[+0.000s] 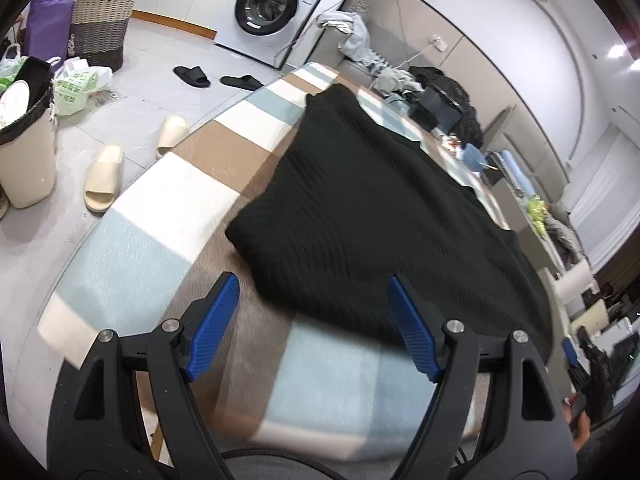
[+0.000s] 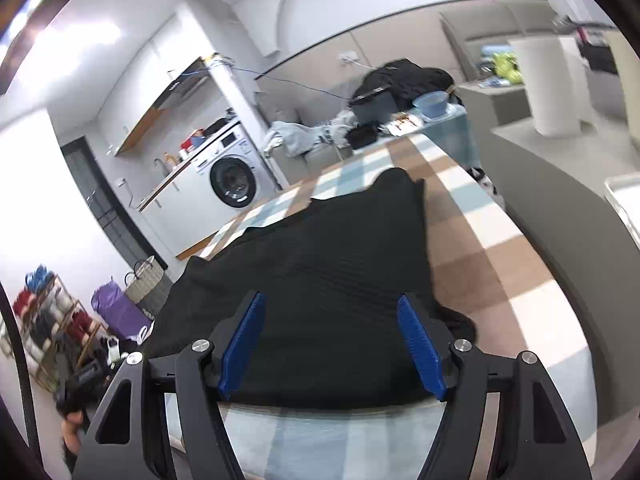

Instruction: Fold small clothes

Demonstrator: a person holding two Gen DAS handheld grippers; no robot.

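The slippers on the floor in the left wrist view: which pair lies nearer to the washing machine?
The black pair lies nearer to the washing machine. The cream pair lies further from it, close by the table's edge.

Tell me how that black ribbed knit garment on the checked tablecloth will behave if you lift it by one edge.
The black ribbed knit garment lies limp and flat on the checked tablecloth, so it will probably droop and sag rather than hold shape. Its ribbed weave looks grippy, so it is unlikely to slip from the pads. Pushed, it would likely bunch up rather than slide whole.
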